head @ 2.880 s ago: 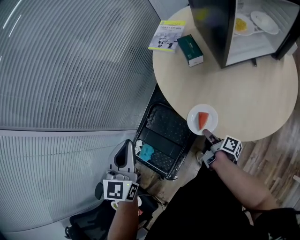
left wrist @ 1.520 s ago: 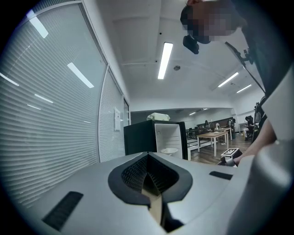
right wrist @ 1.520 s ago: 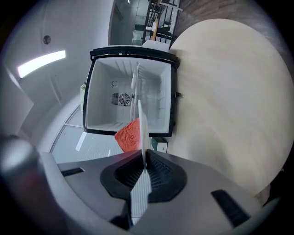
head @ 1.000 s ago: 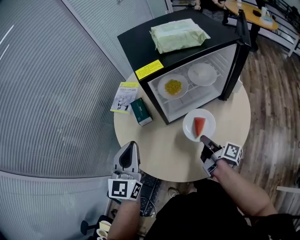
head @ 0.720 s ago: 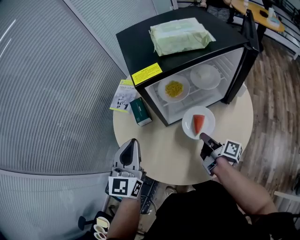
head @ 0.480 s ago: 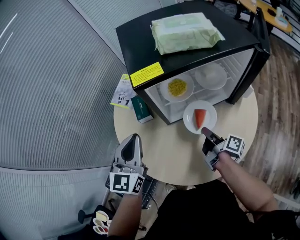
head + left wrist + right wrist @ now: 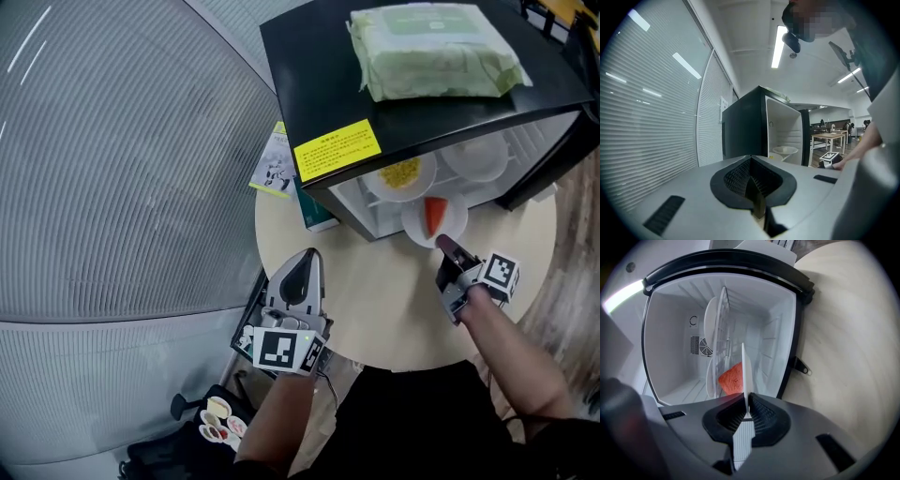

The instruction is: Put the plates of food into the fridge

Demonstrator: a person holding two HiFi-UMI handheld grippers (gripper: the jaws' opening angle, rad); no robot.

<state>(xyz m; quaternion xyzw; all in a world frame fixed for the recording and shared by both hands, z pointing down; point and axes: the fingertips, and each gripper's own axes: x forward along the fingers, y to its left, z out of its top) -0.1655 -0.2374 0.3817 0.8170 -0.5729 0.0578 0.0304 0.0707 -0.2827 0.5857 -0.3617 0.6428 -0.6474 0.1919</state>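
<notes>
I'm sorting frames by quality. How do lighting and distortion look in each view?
Head view: sharp, evenly lit, blinds bowed by the lens. Left gripper view: fisheye with black corners, ceiling lamp blown out. Right gripper view: fridge interior bright, its frame bent, corners dark.

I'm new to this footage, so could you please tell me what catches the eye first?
The black fridge stands open on the round table, a green pack on its top. At its mouth the right tongs grip a white plate bearing a red slice.
</notes>
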